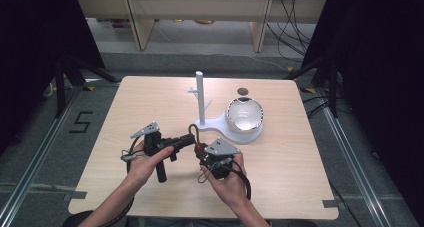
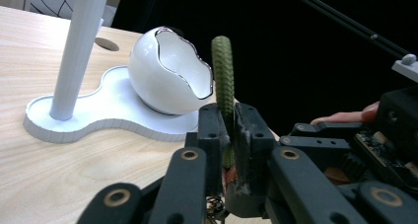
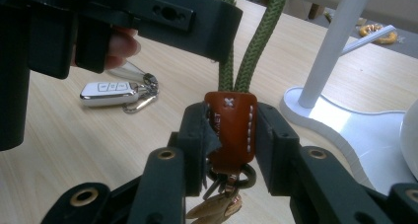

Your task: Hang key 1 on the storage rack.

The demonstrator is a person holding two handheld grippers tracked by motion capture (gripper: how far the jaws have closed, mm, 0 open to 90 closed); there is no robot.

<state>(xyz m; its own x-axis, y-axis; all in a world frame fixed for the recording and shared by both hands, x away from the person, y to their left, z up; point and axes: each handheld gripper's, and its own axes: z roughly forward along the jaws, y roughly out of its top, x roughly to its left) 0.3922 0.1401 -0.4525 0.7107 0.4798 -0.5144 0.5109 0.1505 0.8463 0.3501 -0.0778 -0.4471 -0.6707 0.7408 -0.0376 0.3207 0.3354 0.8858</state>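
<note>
Black right tongs (image 3: 229, 130) are clamped on the brown leather tab (image 3: 230, 128) of a key strap, with metal keys (image 3: 217, 206) hanging below the tab. Left tongs (image 2: 227, 130) are closed on the green cord loop (image 2: 223, 76) that rises from that tab. Both tongs meet above the desk (image 1: 150, 102), near the middle of its near edge. A silver key fob (image 3: 111, 93) lies on the desk under the left hand (image 1: 145, 162). Beyond the tongs, toward the far edge, a white stand (image 1: 200, 99) carries an upright post and a white egg-shaped bowl (image 1: 245, 114) on its base.
</note>
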